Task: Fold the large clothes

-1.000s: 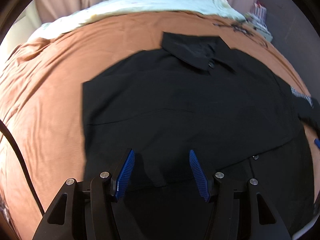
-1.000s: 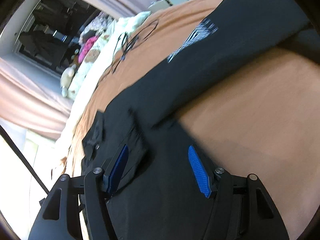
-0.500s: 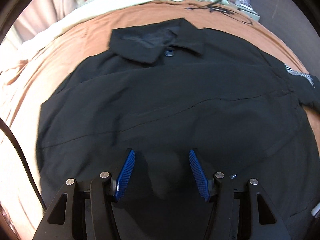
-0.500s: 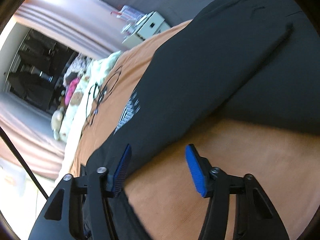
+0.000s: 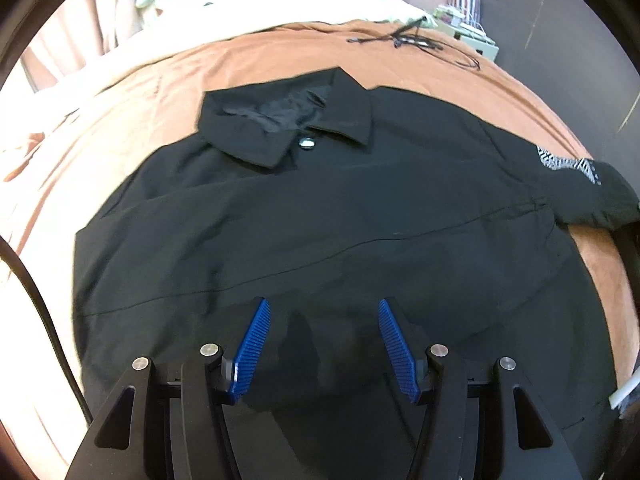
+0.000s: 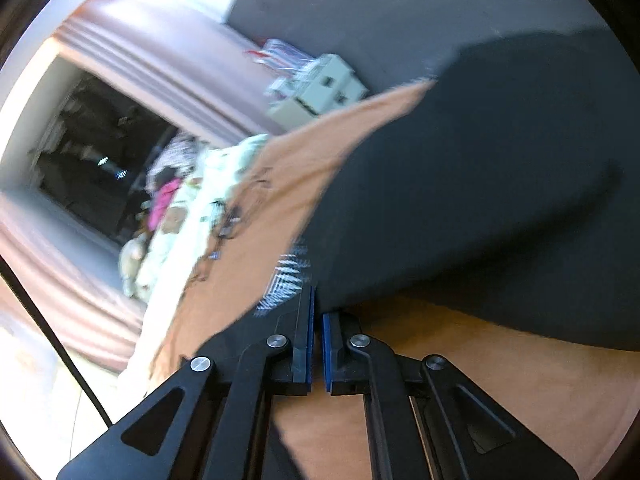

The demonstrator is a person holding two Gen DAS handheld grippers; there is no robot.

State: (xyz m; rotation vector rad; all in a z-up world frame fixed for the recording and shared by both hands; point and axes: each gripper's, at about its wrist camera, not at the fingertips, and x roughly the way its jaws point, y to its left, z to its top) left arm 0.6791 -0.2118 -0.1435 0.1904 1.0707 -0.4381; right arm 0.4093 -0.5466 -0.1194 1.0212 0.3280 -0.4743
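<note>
Right gripper [image 6: 316,304] has just clamped shut on the black collared jacket's [image 5: 320,208] sleeve [image 6: 460,200], so that sleeve's fold can start; left gripper [image 5: 322,320] hangs open above the jacket, grasping nothing.

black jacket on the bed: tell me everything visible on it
The black jacket lies spread front-up on the orange bedspread, collar away from the camera, one pale snap below it. Matte woven fabric, a few creases. A white patterned print marks the outstretched sleeve. The open left claw hovers over its lower body.
</note>
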